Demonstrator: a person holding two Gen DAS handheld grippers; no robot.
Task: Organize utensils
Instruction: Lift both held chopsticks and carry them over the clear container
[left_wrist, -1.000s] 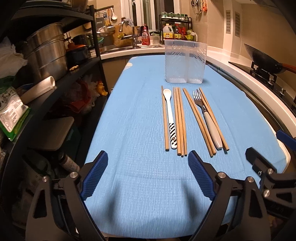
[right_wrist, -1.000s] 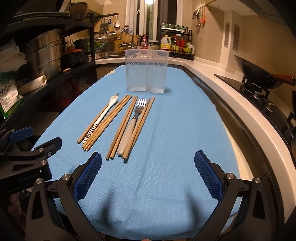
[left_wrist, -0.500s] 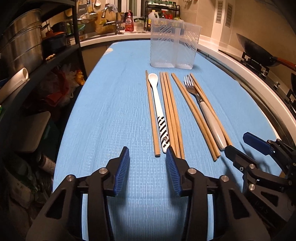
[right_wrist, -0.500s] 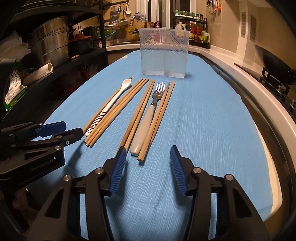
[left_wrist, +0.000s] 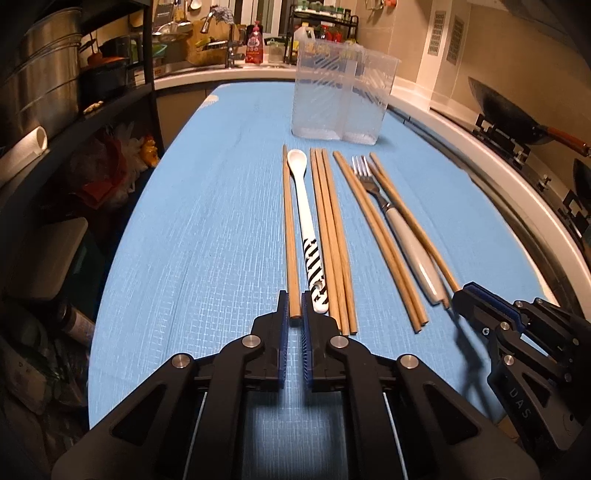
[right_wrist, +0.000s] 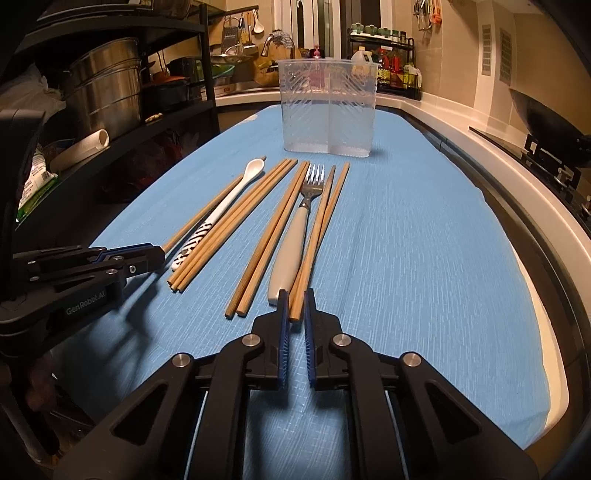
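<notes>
Several wooden chopsticks, a white spoon (left_wrist: 308, 221) with a black-striped handle and a fork (left_wrist: 399, 225) with a pale handle lie in a row on the blue cloth (left_wrist: 207, 229). My left gripper (left_wrist: 294, 314) is shut on the near end of the leftmost chopstick (left_wrist: 289, 229). My right gripper (right_wrist: 295, 314) is shut on the near ends of the two rightmost chopsticks (right_wrist: 319, 236), beside the fork (right_wrist: 295, 236). A clear two-compartment holder (left_wrist: 341, 99) stands upright behind the utensils; it also shows in the right wrist view (right_wrist: 328, 107).
A black shelf rack (left_wrist: 74, 103) with steel pots stands left of the table. A wok (left_wrist: 517, 118) on a stove lies to the right past the white counter edge (right_wrist: 524, 177). A sink and bottles are behind the holder.
Both grippers have moved forward and down to the utensils' near ends and closed from wide open: the left onto the leftmost chopstick, the right onto the rightmost chopsticks.
</notes>
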